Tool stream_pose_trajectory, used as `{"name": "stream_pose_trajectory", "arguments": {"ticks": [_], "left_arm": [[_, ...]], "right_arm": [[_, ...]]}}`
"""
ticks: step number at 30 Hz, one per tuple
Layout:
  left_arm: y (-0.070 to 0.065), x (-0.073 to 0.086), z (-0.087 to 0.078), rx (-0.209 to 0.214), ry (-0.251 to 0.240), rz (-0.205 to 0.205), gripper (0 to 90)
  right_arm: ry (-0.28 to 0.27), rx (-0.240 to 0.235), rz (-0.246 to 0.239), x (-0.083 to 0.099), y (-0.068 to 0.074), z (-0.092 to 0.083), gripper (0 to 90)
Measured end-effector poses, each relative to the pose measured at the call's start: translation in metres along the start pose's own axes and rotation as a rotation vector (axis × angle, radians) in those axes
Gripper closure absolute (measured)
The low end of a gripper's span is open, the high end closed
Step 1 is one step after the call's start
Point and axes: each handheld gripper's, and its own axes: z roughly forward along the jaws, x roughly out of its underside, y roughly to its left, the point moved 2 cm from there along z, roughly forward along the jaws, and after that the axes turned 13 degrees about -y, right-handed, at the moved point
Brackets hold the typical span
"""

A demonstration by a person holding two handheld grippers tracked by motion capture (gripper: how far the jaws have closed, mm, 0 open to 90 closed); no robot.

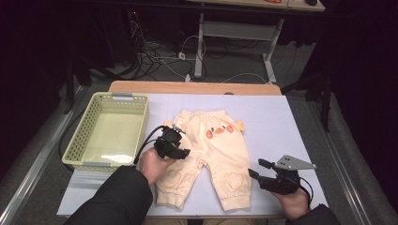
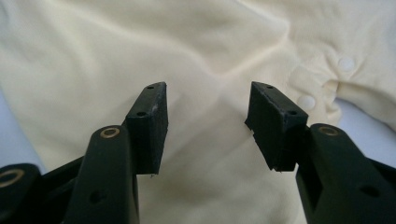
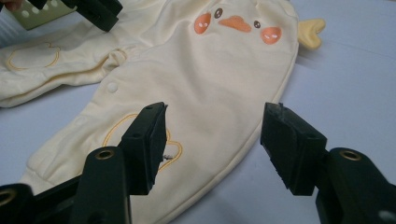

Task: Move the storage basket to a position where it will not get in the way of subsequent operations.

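**Both tools open over the baby trousers**

High view: pale yellow baby trousers (image 1: 206, 154) with a duck face lie flat in the middle of the surface (image 1: 281, 122), waistband toward the far edge, cuffs toward the near edge. A yellow-green basket (image 1: 110, 129) stands by the left edge, nothing visible in it. The left tool (image 1: 171, 140) hangs over the trousers' left leg, near the crotch. The right tool (image 1: 263, 171) sits near the near right corner, just beside the right leg's cuff.

Left gripper view: the left tool's jaws stand apart with a clear gap, holding nothing. Wrinkled yellow cloth (image 2: 205, 70) lies below them, and the snap buttons (image 2: 306, 101) of the inseam are just to one side. I cannot tell whether the pads touch the fabric.

Right gripper view: the right tool's jaws are also apart and hold nothing. The leg's outer hem (image 3: 219, 184) runs between them, with a stitched heart (image 3: 170, 149) by one pad.

Risk, as a judgement: closing the left tool on flat cloth may pinch only the top layer, or catch the snap placket, so the leg would bunch instead of folding cleanly. The right tool, sitting at the hem's edge, could slide off and grip nothing.
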Motion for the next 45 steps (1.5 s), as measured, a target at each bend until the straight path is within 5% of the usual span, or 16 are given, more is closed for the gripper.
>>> {"name": "stream_pose_trajectory", "arguments": {"ticks": [6,13,16,21,32,42,45], "left_arm": [[-0.002,0.007,0.006,0.003,0.03,0.012,48.6],[-0.008,0.012,0.007,0.016,0.046,0.062,81.3],[-0.011,0.014,0.006,0.011,0.043,0.079,84.5],[-0.009,0.018,0.002,0.031,0.019,0.06,83.6],[-0.013,0.035,-0.029,0.025,-0.033,0.06,52.9],[-0.018,0.061,-0.043,0.038,-0.018,0.05,51.2],[-0.019,0.066,-0.039,0.059,0.001,0.057,58.0]], "right_arm": [[0.001,-0.001,0.0,0.0,0.0,0.0,41.4],[0.005,-0.003,0.0,0.0,0.0,0.001,41.4],[0.006,-0.003,-0.001,0.0,0.001,0.001,41.4],[0.004,-0.002,0.001,0.0,0.0,0.0,41.4],[0.005,-0.003,0.001,0.0,0.001,0.0,41.4],[0.007,0.0,0.005,0.001,0.0,0.001,41.4],[0.007,0.001,0.005,0.001,0.0,0.001,41.4]]}}
